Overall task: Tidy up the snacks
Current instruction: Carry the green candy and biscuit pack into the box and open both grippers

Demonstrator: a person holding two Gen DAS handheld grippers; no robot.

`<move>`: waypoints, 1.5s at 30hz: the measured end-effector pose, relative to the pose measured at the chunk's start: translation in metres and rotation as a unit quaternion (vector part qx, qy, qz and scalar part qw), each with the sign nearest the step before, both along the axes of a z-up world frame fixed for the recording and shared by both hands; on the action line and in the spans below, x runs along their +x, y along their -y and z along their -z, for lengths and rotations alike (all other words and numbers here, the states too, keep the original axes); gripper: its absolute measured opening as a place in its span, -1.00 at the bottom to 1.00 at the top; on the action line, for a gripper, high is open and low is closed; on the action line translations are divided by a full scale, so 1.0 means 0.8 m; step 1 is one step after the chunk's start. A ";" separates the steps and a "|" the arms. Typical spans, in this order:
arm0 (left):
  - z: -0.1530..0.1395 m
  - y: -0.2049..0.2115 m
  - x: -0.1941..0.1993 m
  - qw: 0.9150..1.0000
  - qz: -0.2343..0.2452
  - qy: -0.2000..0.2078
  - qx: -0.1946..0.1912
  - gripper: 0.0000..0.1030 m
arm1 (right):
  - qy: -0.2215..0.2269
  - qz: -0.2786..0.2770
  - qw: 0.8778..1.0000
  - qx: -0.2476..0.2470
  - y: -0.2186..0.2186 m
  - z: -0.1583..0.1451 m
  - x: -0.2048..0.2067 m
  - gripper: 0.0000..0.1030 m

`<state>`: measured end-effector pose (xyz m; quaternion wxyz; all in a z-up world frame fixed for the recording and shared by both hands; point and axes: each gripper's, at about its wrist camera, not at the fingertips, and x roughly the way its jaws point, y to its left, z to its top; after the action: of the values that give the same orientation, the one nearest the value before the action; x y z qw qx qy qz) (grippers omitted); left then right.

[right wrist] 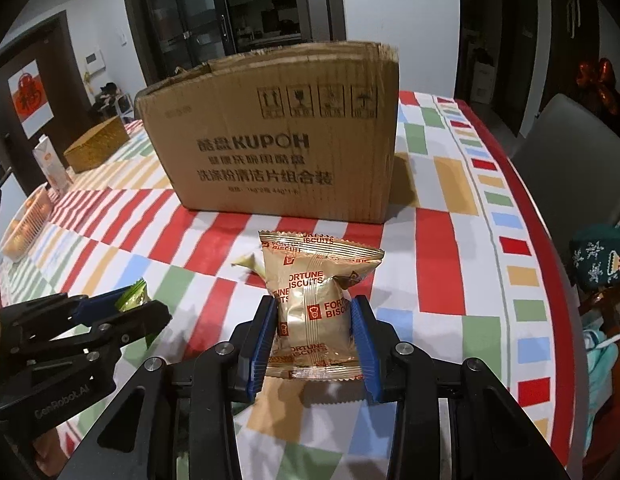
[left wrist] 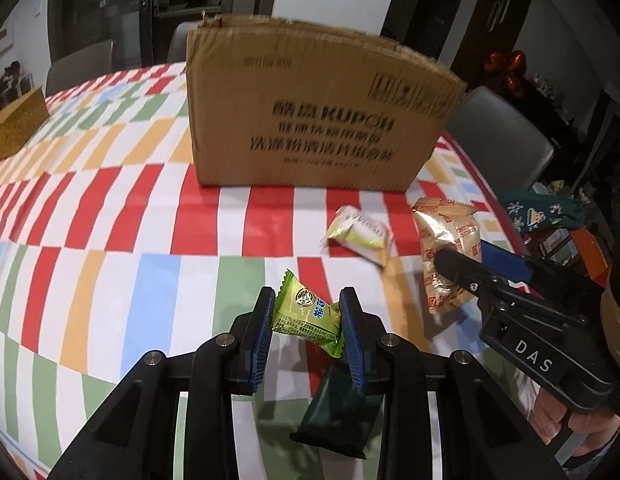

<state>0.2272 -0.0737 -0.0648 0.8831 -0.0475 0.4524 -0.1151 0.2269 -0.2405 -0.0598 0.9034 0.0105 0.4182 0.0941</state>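
Observation:
My left gripper (left wrist: 307,300) is shut on a small green snack packet (left wrist: 306,316), held just above the table. A dark green packet (left wrist: 338,416) lies on the cloth below it. My right gripper (right wrist: 315,308) is shut on a gold Fortune Biscuits packet (right wrist: 314,300), which also shows in the left wrist view (left wrist: 446,256). A pale white-green packet (left wrist: 360,234) lies on the table between them; only its tip (right wrist: 246,261) shows behind the gold packet. An open-topped cardboard box (left wrist: 310,120), also in the right wrist view (right wrist: 286,136), stands beyond both grippers.
The round table has a chequered cloth (right wrist: 442,264) with a red edge. A gold woven box (right wrist: 96,148), a small carton (right wrist: 50,168) and a tray (right wrist: 26,224) stand at far left. Grey chairs (right wrist: 566,168) stand around the table.

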 end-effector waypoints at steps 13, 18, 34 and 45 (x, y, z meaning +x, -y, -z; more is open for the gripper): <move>-0.068 -0.010 -0.017 0.997 0.017 0.075 -0.011 -0.36 | 0.055 0.003 0.998 0.004 -0.009 -0.067 -0.024 -0.24; -0.091 -0.013 -0.017 0.995 0.021 0.099 -0.016 -0.36 | 0.075 0.001 0.997 0.007 -0.015 -0.090 -0.027 -0.23; -0.162 -0.019 0.020 0.985 0.025 0.168 0.012 -0.36 | 0.125 0.004 0.992 0.005 -0.024 -0.150 0.004 -0.23; -0.201 -0.024 0.069 0.982 0.025 0.185 0.007 -0.36 | 0.149 0.005 0.989 -0.009 -0.029 -0.182 0.039 -0.23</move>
<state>0.2827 -0.0543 0.0962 0.9487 -0.0079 0.2832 -0.1404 0.2584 -0.2172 0.0857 0.9560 -0.0097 0.2799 0.0869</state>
